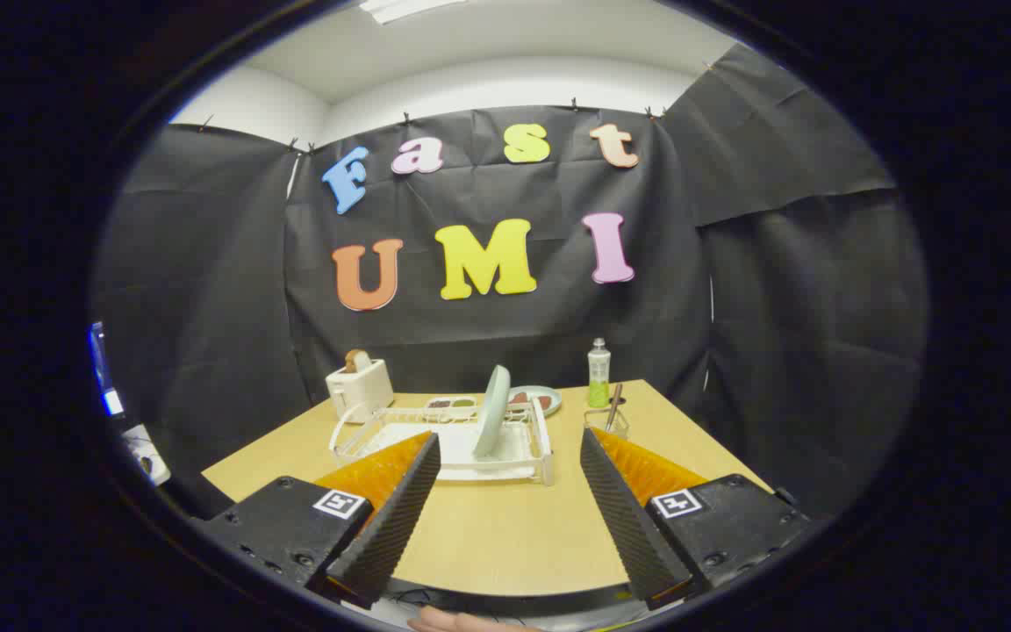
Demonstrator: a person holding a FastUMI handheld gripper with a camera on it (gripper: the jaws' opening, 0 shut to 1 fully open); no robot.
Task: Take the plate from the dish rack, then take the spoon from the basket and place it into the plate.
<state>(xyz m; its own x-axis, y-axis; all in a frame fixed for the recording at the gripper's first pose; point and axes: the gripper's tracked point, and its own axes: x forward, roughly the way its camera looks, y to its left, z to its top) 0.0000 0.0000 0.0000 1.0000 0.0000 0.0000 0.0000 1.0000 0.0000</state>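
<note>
**Approach to the racked plate**

Tool shown with fingers spread wide and nothing between them, held back over the near part of the wooden surface. The plate stands on edge, leaning slightly, in the white dish rack just beyond the fingertips and between their lines of sight. To the right of the rack sits a small wire basket from which the handle of the spoon rises; a bottle of green liquid stands behind it. Behind the rack lie a second dish carrying something reddish, a small tray and, to the left, a toaster.

The step in hand appears to be the reach for the plate, with no part of the task yet accomplished. A sound grasp would likely take the upper rim, one finger on each face, the fingers turned to match the plate's edge-on stance. Lifting straight up out of the rack's slots before drawing back should keep the rim from catching the wires. The plate looks smooth and may slip, so a firm, centred pinch is advisable.

Each finger mount bears a square black-and-white marker. The bottle's label is too small to read, and no brand is legible on the rack or toaster.
</note>
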